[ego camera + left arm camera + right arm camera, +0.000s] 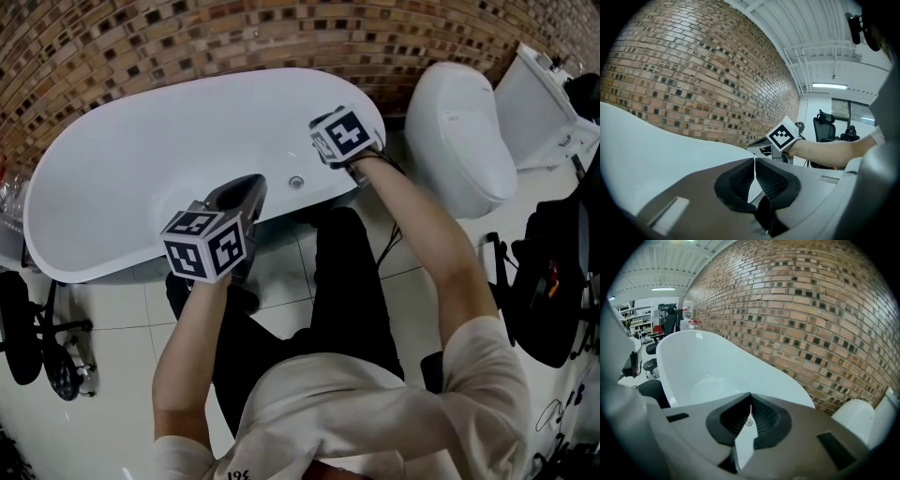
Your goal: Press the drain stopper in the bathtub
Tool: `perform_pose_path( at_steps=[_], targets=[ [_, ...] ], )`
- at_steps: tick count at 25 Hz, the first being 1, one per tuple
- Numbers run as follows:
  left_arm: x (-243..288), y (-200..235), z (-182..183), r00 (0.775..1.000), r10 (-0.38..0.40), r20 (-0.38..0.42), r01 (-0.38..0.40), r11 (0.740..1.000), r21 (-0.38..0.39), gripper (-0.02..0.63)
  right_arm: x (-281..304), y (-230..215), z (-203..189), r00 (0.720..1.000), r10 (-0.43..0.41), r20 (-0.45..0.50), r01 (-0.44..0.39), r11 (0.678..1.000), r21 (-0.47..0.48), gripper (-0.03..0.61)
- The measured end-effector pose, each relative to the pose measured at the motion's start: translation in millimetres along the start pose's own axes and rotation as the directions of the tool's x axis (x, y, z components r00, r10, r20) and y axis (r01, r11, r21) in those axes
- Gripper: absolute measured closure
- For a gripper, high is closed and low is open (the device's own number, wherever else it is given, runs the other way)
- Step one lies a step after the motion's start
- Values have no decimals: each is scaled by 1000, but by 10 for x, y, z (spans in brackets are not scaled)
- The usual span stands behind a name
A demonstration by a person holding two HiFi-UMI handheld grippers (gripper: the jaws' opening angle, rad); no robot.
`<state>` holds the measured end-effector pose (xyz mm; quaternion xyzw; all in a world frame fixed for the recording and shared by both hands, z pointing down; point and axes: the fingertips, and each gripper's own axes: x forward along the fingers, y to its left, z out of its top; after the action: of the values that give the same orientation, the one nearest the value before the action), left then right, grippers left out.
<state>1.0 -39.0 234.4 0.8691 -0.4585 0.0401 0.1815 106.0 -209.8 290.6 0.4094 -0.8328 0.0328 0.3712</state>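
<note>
1 drain stopper (296,182): small round metal disc on near inner wall of 1 bathtub (112,178), detail too small to read. 2 grippers: left hand-held gripper (753,161) and right hand-held gripper (750,398), jaws closed, empty. Head view hides right's jaws under its cube.

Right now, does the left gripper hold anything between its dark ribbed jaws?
No, the left gripper has its jaws pressed together with nothing between them.

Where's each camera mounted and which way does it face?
Right gripper view: on right gripper, looking down the bathtub beside the brick wall; only its shut jaws show.
Left gripper view: on left gripper, facing across the rim to that wall; right gripper and forearm show.
Head view: overhead, steeply down; both arms, legs.
Shared: bathtub in all three.
</note>
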Motion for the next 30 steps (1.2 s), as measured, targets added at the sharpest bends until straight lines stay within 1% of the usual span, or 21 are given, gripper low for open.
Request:
perform_pose_path(
  at_steps=[3,7,10,13,16,23,27,30],
  targets=[
    [-49,-117,35,1000,-21,21,20,1000,11,597,-179,124,50,999,9,51,-9,1000,1,565],
    [-122,-244,31,998,-45,42,44,999,17,597,-379,290,25,994,26,105,-28,999,16,565],
    [-184,-285,47,997,-51,63,49,999,23,597,-494,392,4,989,38,141,-43,999,30,565],
    [-236,-280,45,995,-49,82,48,999,9,597,-580,461,-63,987,43,156,-51,998,48,565],
    [-278,-265,20,995,-45,93,46,999,-8,597,-654,491,-142,985,38,166,-47,997,55,565],
    [-376,-273,-109,993,-38,110,42,999,-32,597,-938,682,-132,966,9,259,-20,999,39,565],
    [-378,-360,-195,994,-49,99,50,999,-6,597,-1056,746,-185,952,-10,306,-9,998,59,565],
    [-381,-392,-195,994,-51,101,51,999,3,597,-1116,760,-189,940,-24,339,-5,996,85,565]
  ],
)
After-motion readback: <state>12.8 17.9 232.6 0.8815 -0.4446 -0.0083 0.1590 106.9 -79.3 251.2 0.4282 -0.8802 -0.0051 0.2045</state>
